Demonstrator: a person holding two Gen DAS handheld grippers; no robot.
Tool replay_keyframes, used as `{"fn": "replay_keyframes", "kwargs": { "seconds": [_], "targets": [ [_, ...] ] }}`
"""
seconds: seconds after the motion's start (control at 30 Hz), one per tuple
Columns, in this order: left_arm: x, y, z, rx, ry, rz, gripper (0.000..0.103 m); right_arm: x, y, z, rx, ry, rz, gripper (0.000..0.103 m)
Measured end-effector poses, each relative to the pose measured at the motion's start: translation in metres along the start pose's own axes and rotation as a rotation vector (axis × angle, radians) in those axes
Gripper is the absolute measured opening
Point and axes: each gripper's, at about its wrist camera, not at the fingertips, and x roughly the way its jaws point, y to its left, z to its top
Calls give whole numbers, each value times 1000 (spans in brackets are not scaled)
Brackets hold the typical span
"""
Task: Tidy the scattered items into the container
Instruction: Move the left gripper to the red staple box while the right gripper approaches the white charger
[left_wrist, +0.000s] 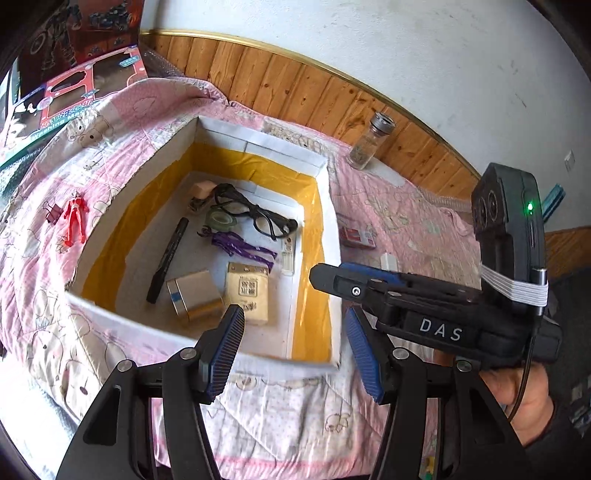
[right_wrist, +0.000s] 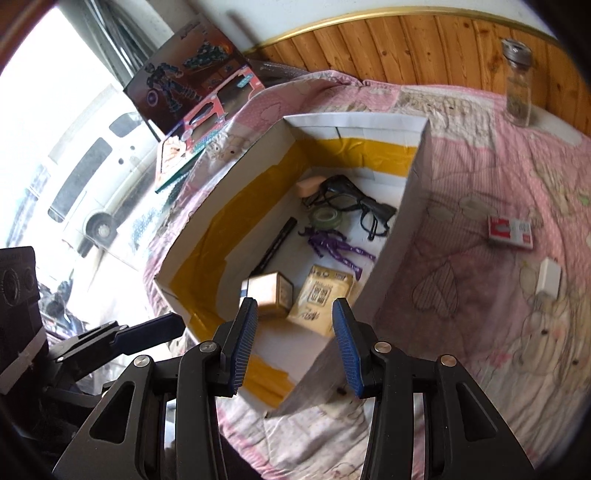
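A white cardboard box (left_wrist: 258, 142) (right_wrist: 351, 120) lined with yellow tape sits on a pink quilt. Inside lie black glasses (left_wrist: 255, 216), a black marker (left_wrist: 168, 260), a tape roll (left_wrist: 221, 220), a purple figure (left_wrist: 242, 249), a gold case (left_wrist: 194, 295) and a tan packet (left_wrist: 247, 291). Outside are a red toy figure (left_wrist: 75, 221), a binder clip (left_wrist: 53, 212), a glass jar (left_wrist: 369, 142) (right_wrist: 519, 85), a red card pack (right_wrist: 511, 230) and a white block (right_wrist: 548, 277). My left gripper (left_wrist: 293, 325) hangs open over the near wall. My right gripper (right_wrist: 295, 310) is open above the box's near right corner, holding nothing.
Toy packaging boxes (left_wrist: 85, 88) (right_wrist: 192, 85) lean at the back left of the bed. A wooden panelled wall (left_wrist: 295, 85) runs behind the quilt. In the left wrist view a hand (left_wrist: 517, 398) holds the right gripper's body. A bright window (right_wrist: 74, 166) is at the left.
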Motion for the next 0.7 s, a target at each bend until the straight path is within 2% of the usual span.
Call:
{"fn": "replay_keyframes", "kwargs": {
  "seconds": [0.2, 0.4, 0.7],
  "targets": [
    [-8, -26, -15, 82, -9, 12, 58, -24, -13, -24, 69, -46, 23, 45],
    [-12, -53, -27, 187, -36, 88, 59, -49, -19, -43, 85, -98, -1, 45],
    [10, -71, -45, 237, 25, 124, 60, -62, -45, -71, 112, -111, -76, 45]
  ]
}}
